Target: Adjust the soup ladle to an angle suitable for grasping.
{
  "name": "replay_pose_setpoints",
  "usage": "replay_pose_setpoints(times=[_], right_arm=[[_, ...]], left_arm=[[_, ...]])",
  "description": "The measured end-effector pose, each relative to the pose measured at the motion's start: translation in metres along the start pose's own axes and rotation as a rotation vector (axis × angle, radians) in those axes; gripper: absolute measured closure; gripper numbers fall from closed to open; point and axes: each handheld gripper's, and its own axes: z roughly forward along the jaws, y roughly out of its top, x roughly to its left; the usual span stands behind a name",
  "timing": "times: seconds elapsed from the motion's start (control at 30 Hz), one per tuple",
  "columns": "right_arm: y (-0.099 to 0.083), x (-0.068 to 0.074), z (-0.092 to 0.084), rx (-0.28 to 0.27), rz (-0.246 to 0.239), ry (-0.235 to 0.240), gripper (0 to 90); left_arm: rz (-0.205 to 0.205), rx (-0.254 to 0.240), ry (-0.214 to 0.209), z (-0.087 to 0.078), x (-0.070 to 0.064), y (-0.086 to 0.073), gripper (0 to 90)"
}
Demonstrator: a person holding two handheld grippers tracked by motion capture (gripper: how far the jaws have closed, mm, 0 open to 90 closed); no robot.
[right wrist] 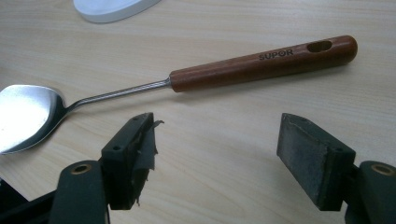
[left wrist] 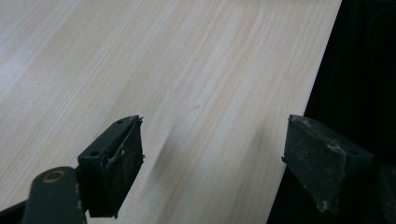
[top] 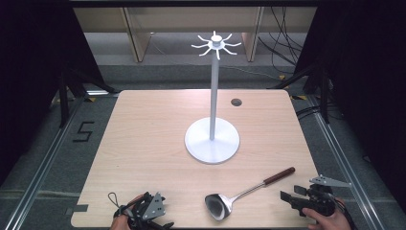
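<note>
One ladle (top: 239, 195) is seen lying on the light wooden table (top: 143, 143), near the front edge and right of its middle. Its bowl (right wrist: 25, 114) is of polished metal, a thin metal shaft (right wrist: 121, 92) runs from it, and the handle (right wrist: 261, 63) is of reddish-brown wood, marked SUPOR and pierced by one oval hole (right wrist: 320, 46) near its end. In the high view the bowl is turned toward the front edge and the handle is pointed toward the right edge, so that the ladle lies aslant. One white stand (top: 212, 139) is set upright near the middle of the table, made of a round flat base, a slim pole and a crown of short curved hooks (top: 216, 44) at the top; the exact number of hooks cannot be told. One small dark round hole (top: 236, 102) is seen in the table top toward the far edge. Two grippers are held, one in each hand. The left gripper (left wrist: 212, 154) is kept at the front-left corner, its jaws standing wide apart over bare wood at the table's edge, with nothing between them. The right gripper (right wrist: 217, 156) is held at the front-right corner, just beside the ladle's handle but apart from it, its jaws likewise spread wide and nothing gripped.
</note>
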Motion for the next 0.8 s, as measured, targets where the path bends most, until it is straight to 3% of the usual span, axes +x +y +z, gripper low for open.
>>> replay_pose_setpoints(times=[0.07, 0.1, 0.13, 0.17, 0.2, 0.23, 0.3, 0.33, 0.37, 0.43, 0.47, 0.5, 0.57, 0.6, 0.67, 0.7, 0.73, 0.8], right_arm=[[0.0, 0.0, 0.0, 0.003, 0.0, -0.004, 28.9], [0.001, -0.002, 0.0, -0.007, -0.038, -0.015, 28.9], [0.001, -0.002, 0.0, -0.007, -0.038, -0.015, 28.9], [0.002, 0.002, -0.001, 0.013, -0.004, -0.014, 28.9], [0.003, 0.0, 0.0, 0.005, -0.032, -0.017, 28.9], [0.003, 0.002, 0.0, 0.017, -0.007, -0.021, 28.9], [0.004, -0.001, 0.002, -0.007, -0.056, -0.035, 28.9], [0.004, -0.001, 0.002, -0.007, -0.056, -0.035, 28.9], [0.007, 0.002, 0.002, 0.009, -0.016, -0.029, 28.9], [0.008, 0.003, 0.002, 0.016, -0.014, -0.031, 28.9], [0.009, 0.001, 0.005, -0.005, -0.04, -0.022, 28.9], [0.013, 0.001, 0.005, 0.009, -0.064, -0.032, 28.9], [0.013, 0.003, 0.006, 0.017, -0.042, -0.038, 28.9], [0.015, 0.001, 0.009, 0.008, -0.068, -0.031, 28.9], [0.018, 0.002, 0.012, 0.029, -0.046, -0.035, 28.9], [0.019, 0.001, 0.015, 0.015, -0.055, -0.023, 28.9], [0.02, 0.005, 0.014, 0.035, -0.014, -0.024, 28.9], [0.023, 0.002, 0.018, 0.038, -0.049, -0.034, 28.9]], left_arm=[[-0.001, -0.001, -0.003, 0.0, 0.0, 0.0, 19.1], [-0.001, -0.001, -0.003, 0.0, 0.0, 0.0, 19.1], [0.0, 0.002, 0.0, 0.0, 0.0, 0.0, 19.1], [-0.001, -0.001, -0.002, 0.0, 0.0, 0.0, 19.1], [-0.001, -0.001, -0.002, 0.0, 0.0, 0.0, 19.1], [-0.001, 0.002, -0.002, 0.0, 0.0, 0.0, 19.1], [-0.001, 0.0, -0.003, 0.001, 0.0, 0.0, 19.1], [-0.002, 0.001, -0.003, 0.001, 0.0, 0.0, 19.1], [-0.001, 0.0, 0.0, 0.001, 0.0, 0.0, 19.0], [0.001, 0.002, -0.003, 0.001, 0.001, 0.0, 19.1], [0.001, 0.003, -0.003, 0.001, 0.0, 0.0, 19.1], [0.001, 0.003, -0.003, 0.001, 0.001, 0.0, 19.1], [-0.008, -0.004, -0.009, 0.001, 0.0, 0.0, 19.1], [-0.003, -0.001, -0.005, 0.001, 0.0, 0.0, 19.1], [-0.001, 0.005, -0.005, 0.002, 0.001, 0.0, 19.1], [-0.002, 0.004, -0.003, 0.002, 0.001, 0.0, 19.0], [-0.003, 0.003, -0.004, 0.002, 0.001, 0.0, 19.1], [-0.002, 0.004, -0.003, 0.002, 0.001, 0.0, 19.1]])
